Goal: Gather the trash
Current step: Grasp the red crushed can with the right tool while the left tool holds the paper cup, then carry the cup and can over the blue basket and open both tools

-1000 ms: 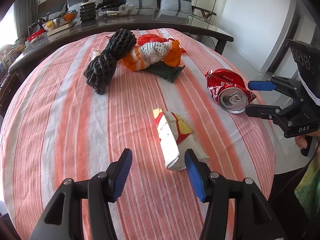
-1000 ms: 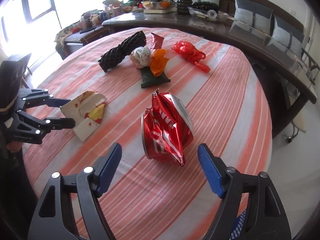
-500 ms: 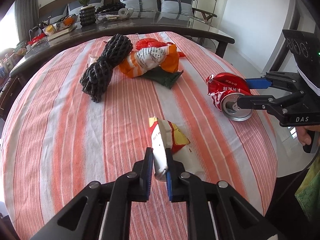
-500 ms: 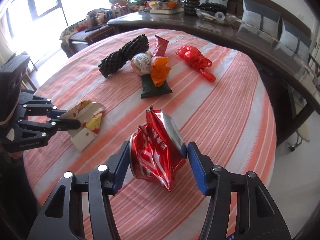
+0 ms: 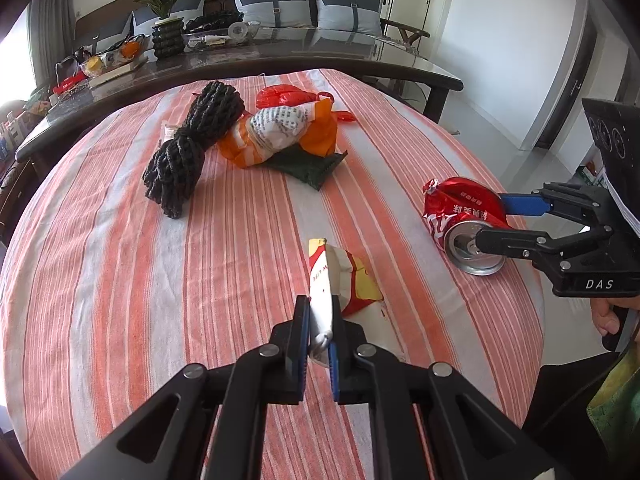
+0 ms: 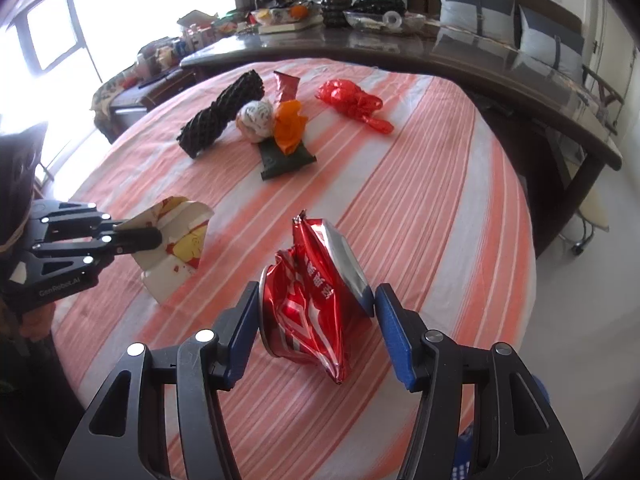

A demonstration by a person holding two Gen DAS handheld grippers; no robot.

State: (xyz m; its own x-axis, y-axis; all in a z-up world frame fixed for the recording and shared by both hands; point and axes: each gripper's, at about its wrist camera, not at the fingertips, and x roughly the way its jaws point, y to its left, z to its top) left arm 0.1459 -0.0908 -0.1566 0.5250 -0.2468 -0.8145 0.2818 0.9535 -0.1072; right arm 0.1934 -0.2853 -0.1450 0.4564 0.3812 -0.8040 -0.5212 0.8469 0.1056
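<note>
A flattened white, red and yellow paper carton (image 5: 326, 280) lies on the striped tablecloth (image 5: 120, 280). My left gripper (image 5: 320, 312) is shut on its near edge, and the blue pads pinch the folded paper. From the right wrist view the same carton (image 6: 180, 248) sticks out of the left gripper (image 6: 136, 228). A crushed red drink can (image 6: 316, 300) lies on its side between the right gripper's (image 6: 316, 294) pads, which press on its two ends. From the left wrist view the can (image 5: 460, 204) and right gripper (image 5: 494, 222) sit near the table's right edge.
Further back on the cloth lie a black mesh roll (image 5: 192, 148), an orange bag around a white wad (image 5: 280, 132), a red plastic bag (image 5: 288, 96) and a dark green pouch (image 5: 312, 164). A dark, cluttered counter (image 5: 280, 60) curves behind the table. A hand (image 5: 608, 316) holds the right gripper.
Both grippers went from open to shut: the left one closed on the carton's edge, and the right one closed on the ends of the red can. Neither hand shifted much.
</note>
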